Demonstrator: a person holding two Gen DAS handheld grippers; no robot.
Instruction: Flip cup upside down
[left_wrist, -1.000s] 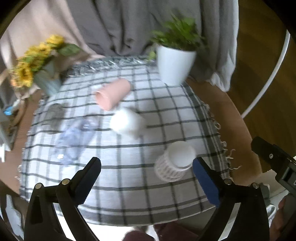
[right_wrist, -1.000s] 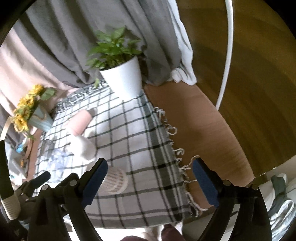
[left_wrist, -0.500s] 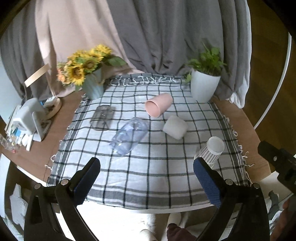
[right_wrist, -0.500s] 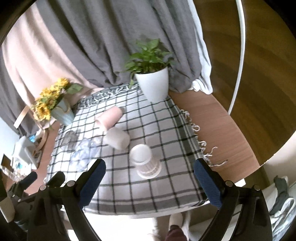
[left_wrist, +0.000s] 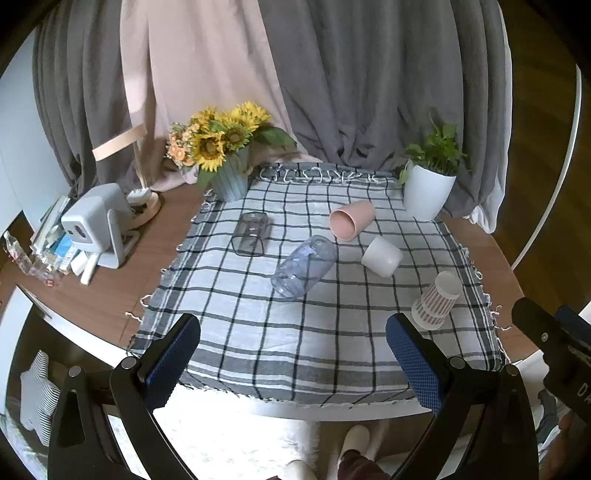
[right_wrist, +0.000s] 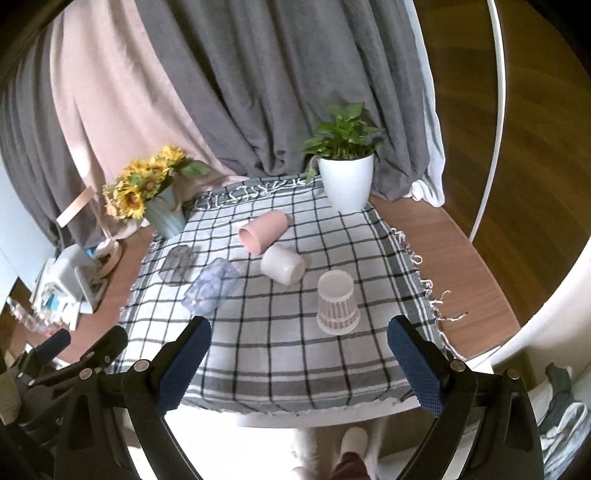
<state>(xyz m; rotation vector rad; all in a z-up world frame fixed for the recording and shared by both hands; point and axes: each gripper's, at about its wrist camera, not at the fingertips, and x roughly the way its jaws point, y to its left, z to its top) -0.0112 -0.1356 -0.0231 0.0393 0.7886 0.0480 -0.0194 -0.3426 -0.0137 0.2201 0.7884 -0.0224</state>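
Cups lie scattered on the checked cloth (left_wrist: 258, 332); the striped paper cup (right_wrist: 338, 302) already stands inverted at near right, axis vertical, nearer the right gripper (right_wrist: 297, 350); both grippers, left gripper (left_wrist: 291, 347) included, gape empty, clear of everything.

Both wrist cameras are looking down from off the near table edge, well back. The left is facing from the left, the right from the right, both sharing the checked cloth (left_wrist: 295, 332) (right_wrist: 295, 332).

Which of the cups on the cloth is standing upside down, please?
The striped paper cup near the cloth's right edge; the other four lie on their sides.
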